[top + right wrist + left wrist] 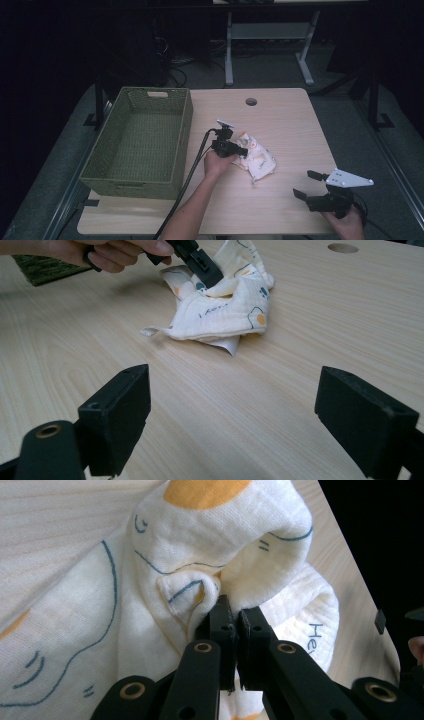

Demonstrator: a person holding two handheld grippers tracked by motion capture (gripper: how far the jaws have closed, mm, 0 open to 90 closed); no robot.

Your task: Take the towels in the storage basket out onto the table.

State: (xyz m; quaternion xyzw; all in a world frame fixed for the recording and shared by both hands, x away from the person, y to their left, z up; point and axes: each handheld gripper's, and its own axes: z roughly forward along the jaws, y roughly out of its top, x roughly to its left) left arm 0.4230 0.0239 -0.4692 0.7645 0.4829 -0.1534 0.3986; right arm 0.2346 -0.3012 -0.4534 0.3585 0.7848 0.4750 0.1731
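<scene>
A crumpled white cloth (pixel 257 157) with orange and blue prints lies in the middle of the wooden table (pixel 285 120). My left gripper (pixel 243 151) is shut on a fold of the cloth (pixel 200 555); its jaws pinch the fabric between them (pixel 234 616). In the right gripper view the cloth (pixel 225 310) lies ahead with the left gripper (pixel 210 277) pressed into its top. My right gripper (pixel 306 184) rests open near the table's front right corner, nothing between its jaws (pixel 250 410).
A green woven basket (pixel 180 130) stands empty on the left part of the table, close to the left hand. A round cable hole (pixel 251 102) sits at the table's far edge. The left gripper's cable (pixel 187 185) trails back along the forearm.
</scene>
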